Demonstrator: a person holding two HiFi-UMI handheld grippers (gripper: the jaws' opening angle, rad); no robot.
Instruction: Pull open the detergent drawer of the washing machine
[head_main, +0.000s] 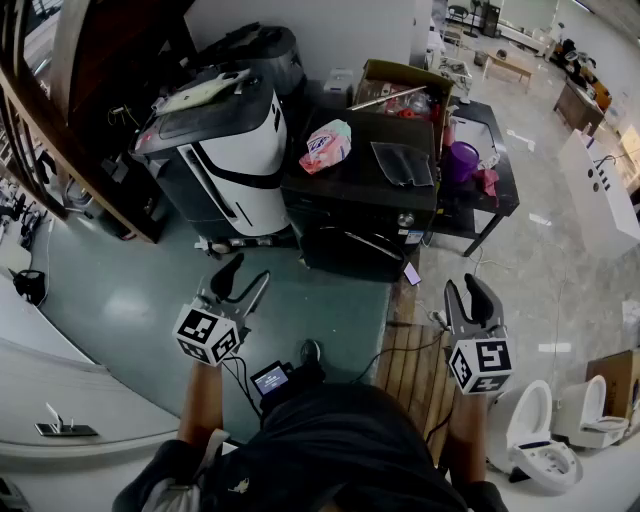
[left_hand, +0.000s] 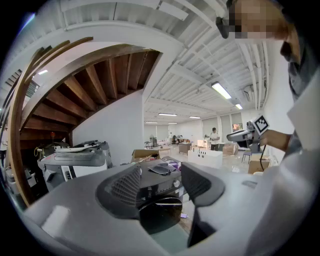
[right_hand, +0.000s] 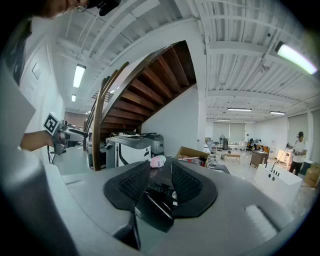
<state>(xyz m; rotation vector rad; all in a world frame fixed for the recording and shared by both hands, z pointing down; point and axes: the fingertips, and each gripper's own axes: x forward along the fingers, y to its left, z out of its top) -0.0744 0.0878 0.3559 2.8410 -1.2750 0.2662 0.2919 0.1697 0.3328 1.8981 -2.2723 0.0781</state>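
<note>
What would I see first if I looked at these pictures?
First comes the big black washing machine in the middle of the head view, with a bright pink packet lying on top. Nearer the person, the left gripper and right gripper point towards it, both empty, each with a marker cube. At the lower right, two white toilets stand on the floor.

Washing machine (head_main: 350, 180): black casing, smooth, with glossy door. Floor (head_main: 120, 300): green, smooth — shiny under the lights. Slatted mat (head_main: 410, 365): bare wood. Box (head_main: 400, 72): brown cardboard, matt. Staircase (left_hand: 105, 75) underside: dark wood — matt. Toilet (head_main: 540, 445): white, glossy.
</note>
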